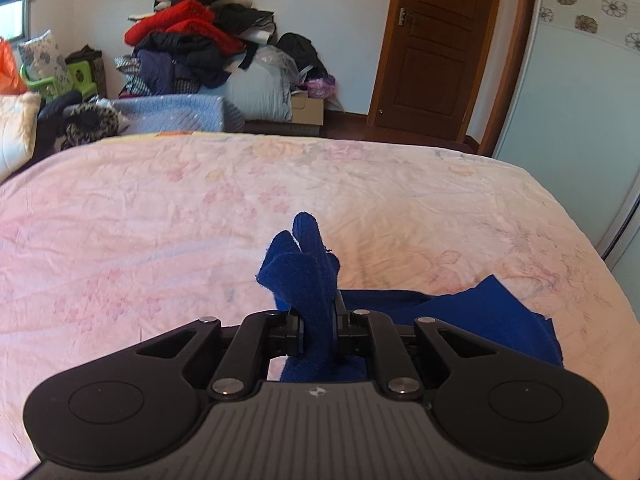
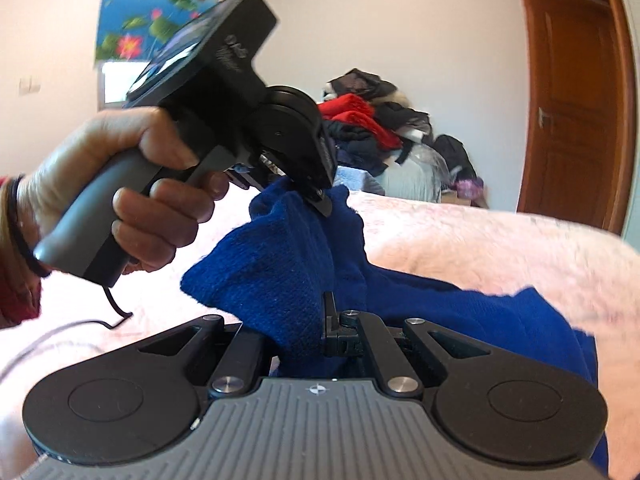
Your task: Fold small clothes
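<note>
A dark blue knitted garment lies on the pink floral bedspread. My left gripper is shut on one bunched edge of it, and the cloth sticks up between the fingers. In the right wrist view the blue garment is lifted off the bed, with my right gripper shut on another part of its edge. The left gripper, held by a person's hand, pinches the cloth just above and beyond it. The rest of the garment trails down to the right.
A tall heap of clothes and folded bedding stands beyond the bed's far edge. A brown wooden door is at the back right, a wardrobe panel at the right. A cable hangs from the left gripper's handle over the bed.
</note>
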Demonstrator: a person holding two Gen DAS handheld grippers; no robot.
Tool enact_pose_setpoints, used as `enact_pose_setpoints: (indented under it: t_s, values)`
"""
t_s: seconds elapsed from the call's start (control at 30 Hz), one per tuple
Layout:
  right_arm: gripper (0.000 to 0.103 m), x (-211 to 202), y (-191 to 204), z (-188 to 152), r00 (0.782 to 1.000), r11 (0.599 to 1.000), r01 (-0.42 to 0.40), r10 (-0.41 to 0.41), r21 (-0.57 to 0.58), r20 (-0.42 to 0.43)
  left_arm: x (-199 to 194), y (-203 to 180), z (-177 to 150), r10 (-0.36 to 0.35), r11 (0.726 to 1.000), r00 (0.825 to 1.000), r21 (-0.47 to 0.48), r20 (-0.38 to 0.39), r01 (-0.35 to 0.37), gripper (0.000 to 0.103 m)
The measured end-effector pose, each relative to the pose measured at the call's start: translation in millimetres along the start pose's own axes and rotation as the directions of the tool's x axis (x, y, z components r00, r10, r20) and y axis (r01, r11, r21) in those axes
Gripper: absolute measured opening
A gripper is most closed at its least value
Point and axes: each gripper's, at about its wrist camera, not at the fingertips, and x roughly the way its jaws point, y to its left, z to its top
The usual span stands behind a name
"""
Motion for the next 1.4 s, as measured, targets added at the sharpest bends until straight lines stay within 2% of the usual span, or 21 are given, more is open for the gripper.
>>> enact_pose_setpoints:
  t_s: [0.2, 0.3, 0.6, 1.03, 1.4]
  values:
    - [0.006, -22.5, -23.3, -9.3, 0.999, 0.996, 0.005, -0.008, 0.085, 0.037, -3.8, -34.0, 8.9, -0.013, 0.999, 1.000, 0.041, 0.018, 0.012, 0.011]
    - [0.006, -13.5, -44.8, -8.7, 0.999, 0.993, 0.015, -0.020, 0.117, 0.044, -3.0, -51.4, 11.0, -0.020, 0.998, 1.000, 0.063, 0.020, 0.018, 0.011]
    - [0.006, -24.3, -85.0, -19.1, 0.998, 0.974, 0.041, -0.051, 0.223, 0.039, 11.0, -100.2, 7.2, -0.035, 0.992, 0.999, 0.121, -0.002, 0.035, 0.011]
    - [0.006, -35.8, -135.4, -47.5, 0.997, 0.926, 0.077, -0.081, 0.368, -0.004, 40.6, -160.5, -6.6, -0.037, 0.978, 0.997, 0.205, -0.061, 0.049, 0.011]
    - [0.006, -31.5, -165.5, -68.9, 0.997, 0.872, 0.078, -0.065, 0.482, -0.043, 70.8, -206.4, -22.9, -0.022, 0.959, 0.995, 0.280, -0.095, 0.047, 0.011]
